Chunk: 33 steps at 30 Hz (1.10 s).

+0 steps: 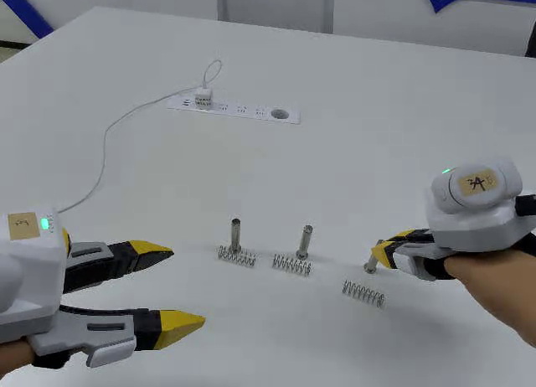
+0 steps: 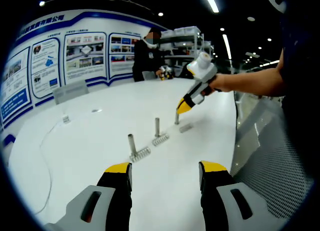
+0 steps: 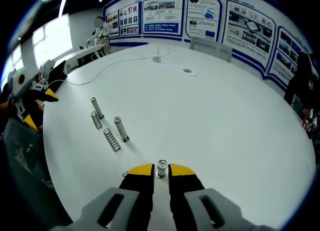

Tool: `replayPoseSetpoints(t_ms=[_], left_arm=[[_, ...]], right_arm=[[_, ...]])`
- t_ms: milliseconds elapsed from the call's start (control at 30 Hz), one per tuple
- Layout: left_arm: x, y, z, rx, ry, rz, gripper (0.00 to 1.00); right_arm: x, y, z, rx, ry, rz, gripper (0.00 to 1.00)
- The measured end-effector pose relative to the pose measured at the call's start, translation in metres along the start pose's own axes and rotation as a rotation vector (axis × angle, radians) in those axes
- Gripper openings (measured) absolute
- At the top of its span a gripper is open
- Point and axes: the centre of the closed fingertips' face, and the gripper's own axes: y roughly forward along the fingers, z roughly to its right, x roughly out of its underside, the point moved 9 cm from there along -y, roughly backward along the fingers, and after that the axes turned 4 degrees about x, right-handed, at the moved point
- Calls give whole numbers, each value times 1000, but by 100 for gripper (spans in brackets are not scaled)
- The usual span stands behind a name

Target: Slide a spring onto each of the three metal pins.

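Three metal pins stand in a row on the white table point(image 1: 377, 136): a left pin point(image 1: 235, 234), a middle pin point(image 1: 305, 240) and a right pin point(image 1: 371, 265). A loose spring lies in front of each: the left spring point(image 1: 236, 255), the middle spring point(image 1: 291, 265) and the right spring point(image 1: 363, 293). My right gripper point(image 1: 381, 255) reaches in from the right. In its own view the right gripper point(image 3: 161, 171) has its yellow tips shut on the right pin point(image 3: 161, 167). My left gripper point(image 1: 176, 286) hovers open at the lower left, well short of the left pin point(image 2: 132, 144), with nothing between its fingers.
A white power strip point(image 1: 234, 109) with a plugged charger and a cable trailing left lies at the back of the table. A person point(image 2: 147, 58) stands beyond the far table edge. The table's near edge point(image 2: 235, 141) runs close to the right of the pins in the left gripper view.
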Motion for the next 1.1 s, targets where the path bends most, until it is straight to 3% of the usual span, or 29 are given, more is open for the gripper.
replayPoseSetpoints(t_ms=[433, 700, 900, 1100], left_arm=[[1, 1, 0, 3, 1, -4, 55], [1, 3, 0, 9, 1, -8, 55], [0, 3, 0, 11, 2, -6, 55], [1, 2, 0, 10, 0, -8, 55]], right_arm=[[15, -10, -4, -25, -16, -15, 14], [17, -2, -15, -104, -81, -38, 14], [15, 7, -25, -198, -182, -72, 14], [11, 18, -31, -244, -264, -95, 16]])
